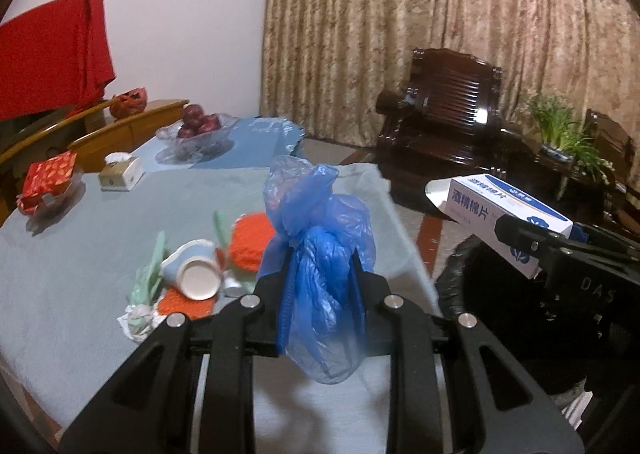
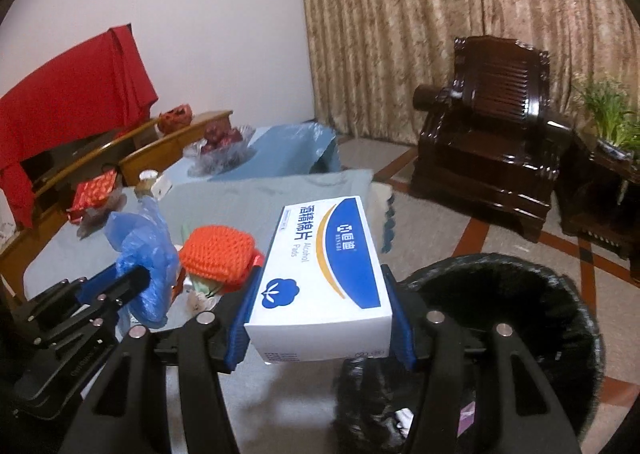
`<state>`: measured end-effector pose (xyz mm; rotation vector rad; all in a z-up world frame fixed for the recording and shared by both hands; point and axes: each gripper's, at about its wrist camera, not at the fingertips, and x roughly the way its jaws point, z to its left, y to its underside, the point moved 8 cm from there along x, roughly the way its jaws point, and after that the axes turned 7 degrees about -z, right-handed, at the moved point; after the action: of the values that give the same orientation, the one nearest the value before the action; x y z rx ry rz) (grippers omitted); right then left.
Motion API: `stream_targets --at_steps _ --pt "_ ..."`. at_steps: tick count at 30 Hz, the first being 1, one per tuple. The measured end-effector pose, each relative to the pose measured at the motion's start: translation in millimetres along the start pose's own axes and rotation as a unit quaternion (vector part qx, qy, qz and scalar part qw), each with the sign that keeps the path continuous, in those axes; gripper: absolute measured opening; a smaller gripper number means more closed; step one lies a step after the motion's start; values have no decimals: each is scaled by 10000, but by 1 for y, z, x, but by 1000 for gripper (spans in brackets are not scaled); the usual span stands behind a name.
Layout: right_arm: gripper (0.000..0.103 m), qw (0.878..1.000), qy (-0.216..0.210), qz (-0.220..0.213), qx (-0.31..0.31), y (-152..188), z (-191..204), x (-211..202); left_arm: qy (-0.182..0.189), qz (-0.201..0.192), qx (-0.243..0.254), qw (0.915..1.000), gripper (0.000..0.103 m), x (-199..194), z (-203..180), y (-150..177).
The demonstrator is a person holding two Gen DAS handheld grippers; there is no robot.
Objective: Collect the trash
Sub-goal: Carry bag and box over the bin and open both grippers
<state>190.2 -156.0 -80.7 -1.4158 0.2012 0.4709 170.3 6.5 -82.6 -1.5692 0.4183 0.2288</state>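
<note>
My left gripper (image 1: 320, 274) is shut on a crumpled blue plastic bag (image 1: 320, 238), held above the grey-clothed table (image 1: 80, 274). The same bag (image 2: 146, 254) shows at the left of the right wrist view. My right gripper (image 2: 320, 286) is shut on a white and blue alcohol-pads box (image 2: 324, 270), its blue pads pressing both long sides; the box (image 1: 508, 217) also appears at the right of the left wrist view. A bin lined with a black bag (image 2: 500, 318) stands on the floor, below and right of the box. On the table lie a tipped paper cup (image 1: 194, 270), orange knitted pieces (image 1: 252, 246) and green wrappers (image 1: 148, 278).
A tissue box (image 1: 122, 171), a red packet (image 1: 50, 181) and a glass bowl of red fruit (image 1: 198, 127) stand further back on the table. A dark wooden armchair (image 2: 492, 141) and a potted plant (image 2: 612, 113) stand by the curtain. Wooden chair backs (image 1: 120, 125) line the table's left side.
</note>
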Motion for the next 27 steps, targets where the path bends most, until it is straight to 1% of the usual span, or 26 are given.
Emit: stream_targets --at_steps 8,14,19,24,27 --pt "56 9988 394 -219 183 -9 -51 -39 516 -114 190 9984 24 -2 -62 -12" --pt "56 9958 786 -327 334 -7 -93 -63 921 -159 387 9949 24 1 -112 -11" --pt "56 9920 1124 -327 470 1 -127 -78 1278 -58 490 9906 24 10 -155 -4" --pt "56 9880 1422 -200 564 17 -158 -87 1553 81 556 9863 24 19 -186 8" --pt "56 9865 1518 -111 606 26 -171 -89 1689 188 562 9838 24 24 -200 14"
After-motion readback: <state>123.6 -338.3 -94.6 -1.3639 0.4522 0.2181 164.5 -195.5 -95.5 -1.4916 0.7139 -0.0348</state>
